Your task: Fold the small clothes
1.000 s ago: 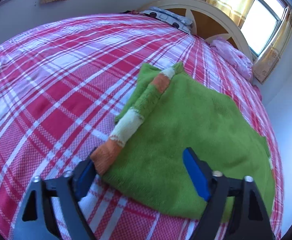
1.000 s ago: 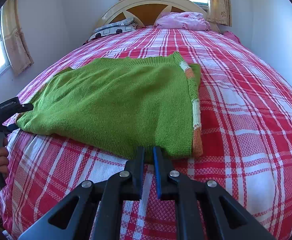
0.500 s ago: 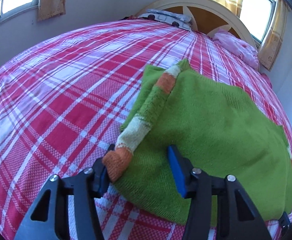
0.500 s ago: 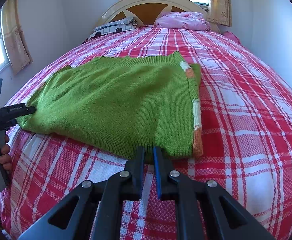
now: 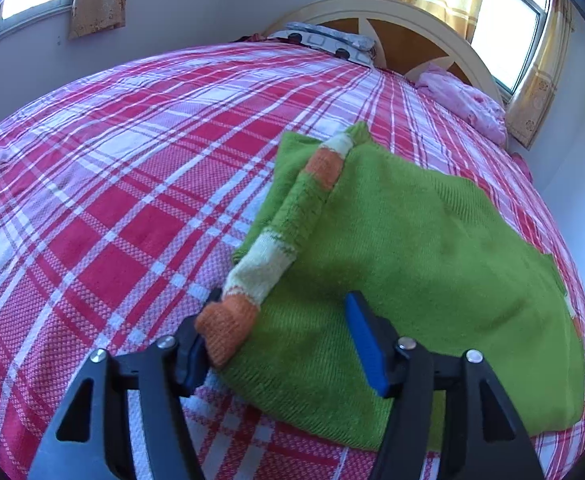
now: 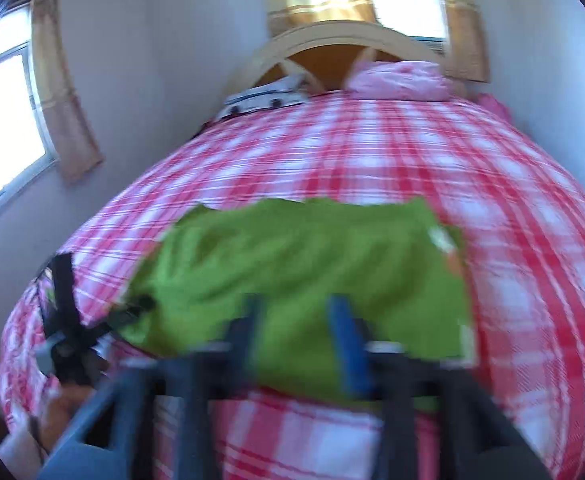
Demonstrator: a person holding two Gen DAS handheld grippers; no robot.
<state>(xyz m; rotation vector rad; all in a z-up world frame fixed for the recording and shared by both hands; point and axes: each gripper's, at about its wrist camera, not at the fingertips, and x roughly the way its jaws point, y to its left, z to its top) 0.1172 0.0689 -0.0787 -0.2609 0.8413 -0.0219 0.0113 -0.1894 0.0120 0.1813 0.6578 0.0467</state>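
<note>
At the bottom of the left wrist view, the left gripper (image 5: 280, 340) is opening, its jaws straddling the near corner of a green knitted sweater (image 5: 412, 248); the orange cuff (image 5: 226, 330) of the folded-in striped sleeve (image 5: 288, 232) is lying against the left jaw, though the blue pad on the right is standing clear of the knit, so nothing appears clamped. In the blurred right wrist view, the right gripper (image 6: 296, 340) is also opening: a moment ago its jaws were pinched nearly shut low against the sweater's near hem, and now they are standing apart with green fabric showing in the gap, apparently behind rather than gripped, as the camera is sitting higher and further back over the bed. That release suggests one fold has been laid down and the right hand is repositioning for the next. At the lower left of that view, the person's hand (image 6: 58, 412) is holding the left tool at the sweater's corner. The sweater is lying mid-frame on the red-and-white plaid bedspread (image 5: 112, 184), sleeves tucked in. Beyond, a patterned pillow (image 5: 324, 40) and a pink bundle (image 5: 464, 100) are resting against the arched headboard (image 5: 372, 12) at the upper right, under curtained windows.
</note>
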